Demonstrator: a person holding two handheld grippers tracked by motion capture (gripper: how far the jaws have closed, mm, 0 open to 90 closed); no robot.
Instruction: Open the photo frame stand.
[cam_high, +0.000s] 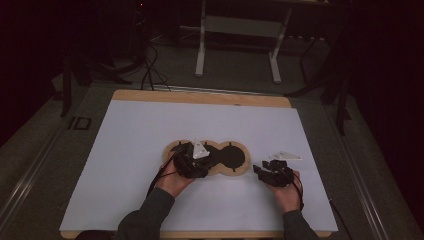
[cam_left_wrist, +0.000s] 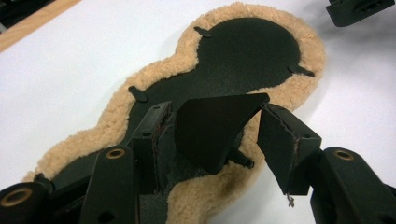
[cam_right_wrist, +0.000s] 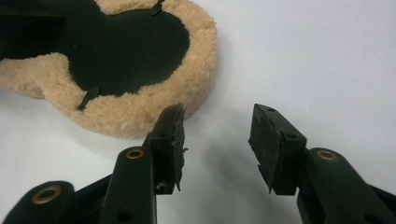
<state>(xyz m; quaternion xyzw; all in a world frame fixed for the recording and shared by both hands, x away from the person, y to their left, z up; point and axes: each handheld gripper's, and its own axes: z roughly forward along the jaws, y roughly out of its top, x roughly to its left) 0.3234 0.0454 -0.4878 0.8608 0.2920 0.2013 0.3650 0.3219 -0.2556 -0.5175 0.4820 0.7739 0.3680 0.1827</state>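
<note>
Here, a person holds a pair of tongs in each hand over a white surface (cam_high: 150, 150). On the middle of this surface lies a flat pad (cam_high: 231, 159) with a tan fleece border and a black inner face; its outline is made of round lobes joined together. Small black tabs sit along the edge of the black face.

The left tongs (cam_high: 192, 159) are over the left end of the pad. In the left gripper view, the left tongs (cam_left_wrist: 212, 133) stand released, with the two jaws apart. Between them a black flap (cam_left_wrist: 210, 130) of the inner material rises from the pad, tilted. Its upper right corner is just beside the right jaw; whether it touches that jaw is not clear. The left jaw is close to the flap edge but does not press on it.

The right tongs (cam_high: 272, 170) are just to the right of the pad, above the bare surface. In the right gripper view, the right tongs (cam_right_wrist: 217, 135) are also released, with nothing between the jaws. The fleece edge of the pad (cam_right_wrist: 140, 107) lies near the left jaw there.
</note>
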